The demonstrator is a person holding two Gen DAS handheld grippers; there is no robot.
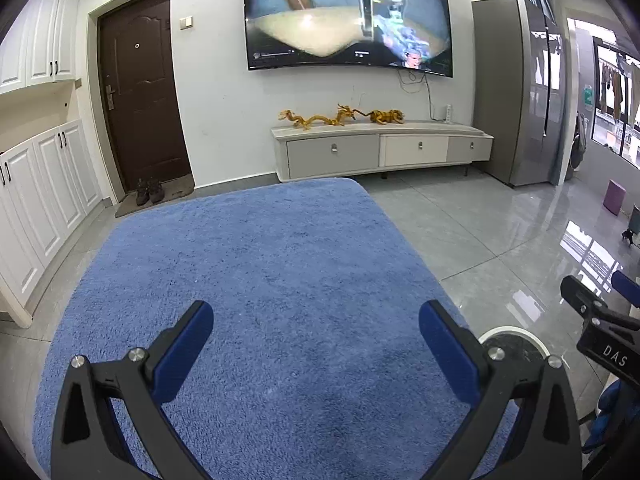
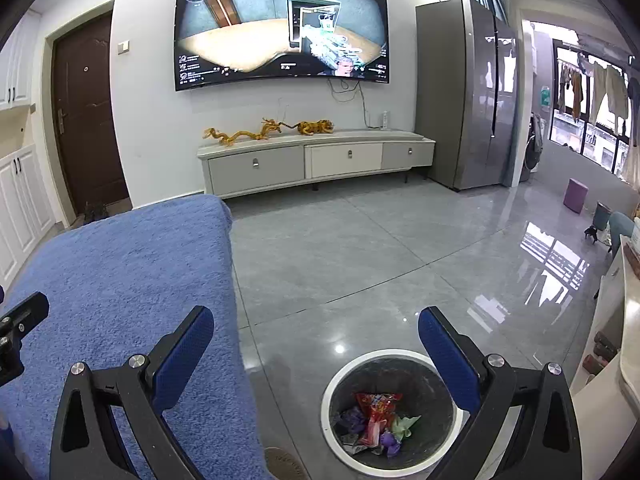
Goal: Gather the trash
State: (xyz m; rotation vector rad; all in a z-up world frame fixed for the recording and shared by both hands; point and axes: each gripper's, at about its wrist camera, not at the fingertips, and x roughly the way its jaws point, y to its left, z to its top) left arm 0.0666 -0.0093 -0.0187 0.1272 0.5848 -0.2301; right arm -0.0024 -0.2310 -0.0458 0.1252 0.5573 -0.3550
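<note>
A round bin with a white rim stands on the grey floor, just right of the blue-covered surface. Inside lie a red wrapper, purple scraps and a green scrap. My right gripper hangs open above the bin's near side, nothing between its blue pads. My left gripper is open over the blue cover, empty too. The bin's rim peeks out behind the left gripper's right finger. The right gripper shows at the left wrist view's right edge.
A low TV cabinet with golden dragon figures stands against the far wall under a large screen. A grey fridge is at the right, a brown door with shoes at the left. A purple stool sits on the floor.
</note>
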